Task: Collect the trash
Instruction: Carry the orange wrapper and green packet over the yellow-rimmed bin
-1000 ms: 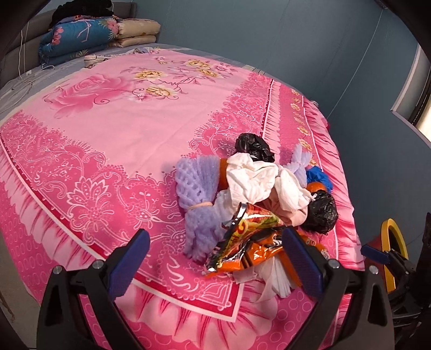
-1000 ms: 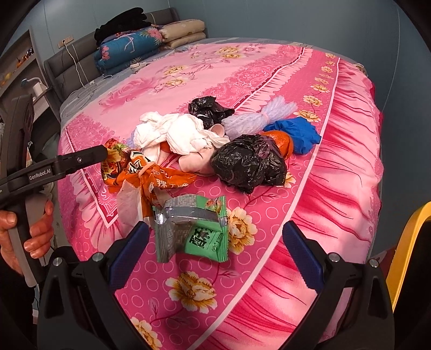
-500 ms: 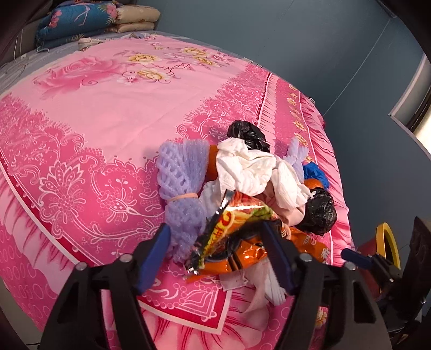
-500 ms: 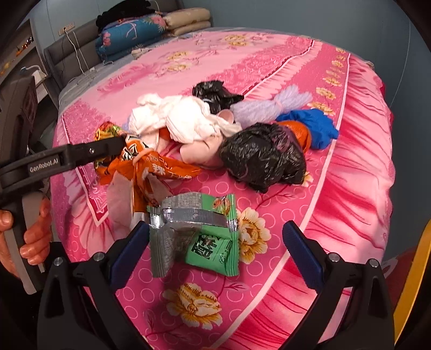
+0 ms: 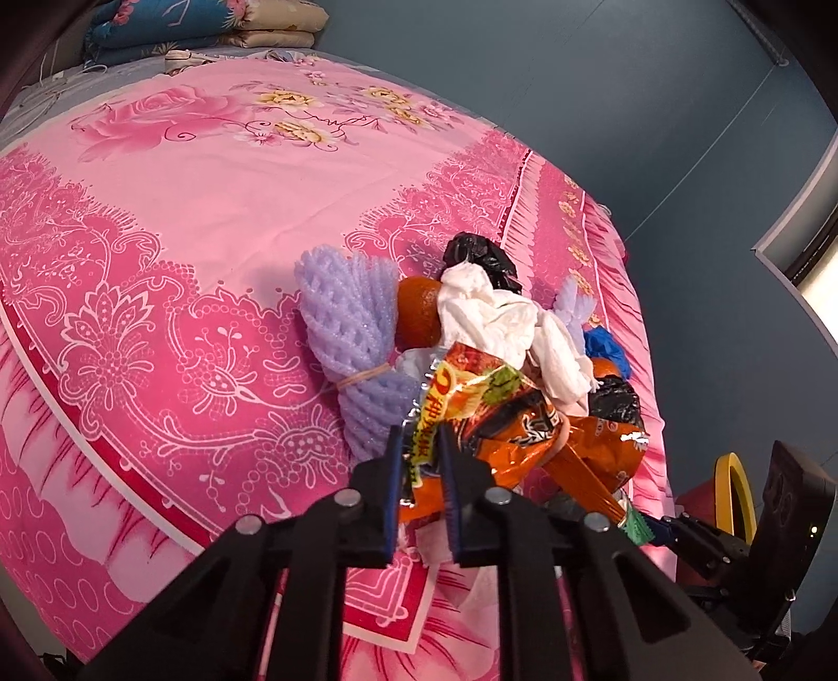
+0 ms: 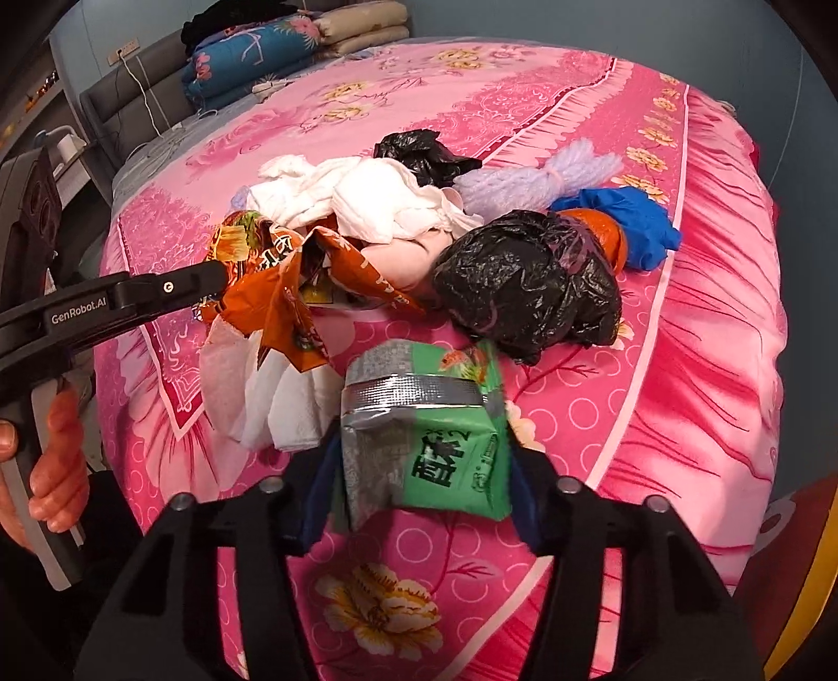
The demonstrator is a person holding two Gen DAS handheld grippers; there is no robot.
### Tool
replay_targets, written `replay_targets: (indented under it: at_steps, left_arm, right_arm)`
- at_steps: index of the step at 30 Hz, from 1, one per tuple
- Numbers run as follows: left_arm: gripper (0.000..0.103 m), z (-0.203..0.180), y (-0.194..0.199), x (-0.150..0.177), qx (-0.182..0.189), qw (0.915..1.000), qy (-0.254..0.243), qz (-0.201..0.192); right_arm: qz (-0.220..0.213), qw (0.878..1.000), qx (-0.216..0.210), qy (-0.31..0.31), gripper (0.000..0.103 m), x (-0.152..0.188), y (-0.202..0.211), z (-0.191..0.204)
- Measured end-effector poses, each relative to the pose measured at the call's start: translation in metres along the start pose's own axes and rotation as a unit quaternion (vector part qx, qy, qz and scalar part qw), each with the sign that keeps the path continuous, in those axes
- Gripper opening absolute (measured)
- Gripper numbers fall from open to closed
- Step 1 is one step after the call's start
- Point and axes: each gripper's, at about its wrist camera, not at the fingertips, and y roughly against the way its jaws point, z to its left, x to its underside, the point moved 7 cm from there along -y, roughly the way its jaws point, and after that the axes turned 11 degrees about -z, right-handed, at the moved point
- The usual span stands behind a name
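Observation:
A heap of trash lies on the pink bed near its corner. My left gripper [image 5: 419,445] is shut on the edge of an orange snack wrapper [image 5: 503,414], which also shows in the right wrist view [image 6: 277,293]. My right gripper [image 6: 419,461] is shut on a green and silver snack packet [image 6: 429,429]. Around them lie white tissue [image 6: 366,199], a black plastic bag [image 6: 529,283], a purple foam net [image 5: 351,325], a blue glove [image 6: 628,220] and an orange fruit [image 5: 419,309].
Folded quilts and pillows [image 6: 272,36] are stacked at the bed's head. A yellow-rimmed bin [image 5: 733,492] stands on the floor past the bed corner. Blue walls close in behind the bed. A smaller black bag [image 6: 419,152] lies at the back of the heap.
Both grippers moved forward and closed. The left one closed on the orange wrapper, the right one on the green packet, which now stands up off the sheet.

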Motion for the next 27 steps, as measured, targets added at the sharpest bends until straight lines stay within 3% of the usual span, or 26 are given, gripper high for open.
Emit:
replay_targets:
  at_steps: [4, 13, 27]
  left_arm:
    - [0.003, -0.002, 0.005, 0.001, 0.008, 0.9999, 0.007, -0.004]
    - [0.001, -0.013, 0.025, -0.002, 0.028, 0.9994, 0.008, -0.020]
    - [0.000, -0.028, 0.089, -0.030, 0.065, 0.9942, 0.028, -0.081]
  right_arm:
    - [-0.001, 1.000, -0.001, -0.001, 0.043, 0.000, 0.002, -0.001]
    - [-0.006, 1.000, -0.002, -0.012, 0.040, 0.001, 0.019, -0.006]
    - [-0.068, 0.997, -0.024, 0.009, 0.039, -0.016, 0.099, -0.002]
